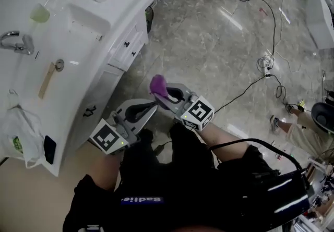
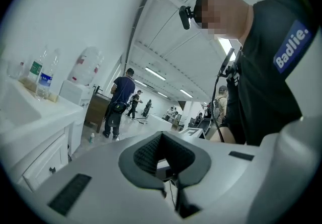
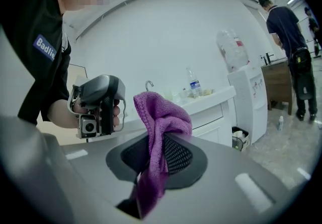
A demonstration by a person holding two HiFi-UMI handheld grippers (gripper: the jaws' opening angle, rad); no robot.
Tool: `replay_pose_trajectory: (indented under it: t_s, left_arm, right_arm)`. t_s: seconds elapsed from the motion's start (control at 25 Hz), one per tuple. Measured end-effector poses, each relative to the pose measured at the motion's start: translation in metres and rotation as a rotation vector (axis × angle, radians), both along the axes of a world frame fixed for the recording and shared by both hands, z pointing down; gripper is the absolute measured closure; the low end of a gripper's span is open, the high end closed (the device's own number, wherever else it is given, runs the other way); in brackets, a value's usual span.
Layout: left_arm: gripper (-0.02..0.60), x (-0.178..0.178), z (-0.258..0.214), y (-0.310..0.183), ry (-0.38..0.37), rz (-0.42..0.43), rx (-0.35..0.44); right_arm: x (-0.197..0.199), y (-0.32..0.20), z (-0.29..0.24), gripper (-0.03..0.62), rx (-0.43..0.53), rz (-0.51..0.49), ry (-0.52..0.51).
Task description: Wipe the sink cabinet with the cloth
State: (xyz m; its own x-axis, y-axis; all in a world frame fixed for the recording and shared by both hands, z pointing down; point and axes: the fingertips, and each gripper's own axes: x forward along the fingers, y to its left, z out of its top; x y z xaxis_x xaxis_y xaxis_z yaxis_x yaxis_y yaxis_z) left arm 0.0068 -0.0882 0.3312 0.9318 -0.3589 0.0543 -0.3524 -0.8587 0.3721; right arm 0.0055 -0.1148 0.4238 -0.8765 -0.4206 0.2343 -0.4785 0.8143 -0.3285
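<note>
Right gripper view: your right gripper (image 3: pixel 162 142) clamps the cloth (image 3: pixel 160 115), held clear of the cabinet (image 3: pixel 209 113); your left gripper (image 2: pixel 160 138) is closed, empty. Wiping is not yet begun: next, bring the cloth against the cabinet face.

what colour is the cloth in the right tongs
Purple. The cloth shows best in the right gripper view.
</note>
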Motion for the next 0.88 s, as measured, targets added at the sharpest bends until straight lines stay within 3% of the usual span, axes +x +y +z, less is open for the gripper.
replay_pose_trajectory:
  t_s: [0.16, 0.44, 0.88]
  left_arm:
    - [0.581, -0.010, -0.047, 0.015, -0.045, -0.005, 0.007]
    - [0.581, -0.032, -0.133, 0.019, -0.024, -0.070, 0.028]
    - [0.581, -0.023, -0.226, 0.044, -0.019, -0.070, 0.131]
  right_arm:
    - [-0.012, 0.024, -0.050, 0.537, -0.003, -0.014, 0.018]
    - [-0.015, 0.040, -0.137, 0.537, -0.001, -0.010, 0.019]
    - [-0.002, 0.075, -0.235, 0.537, 0.089, -0.014, -0.024]
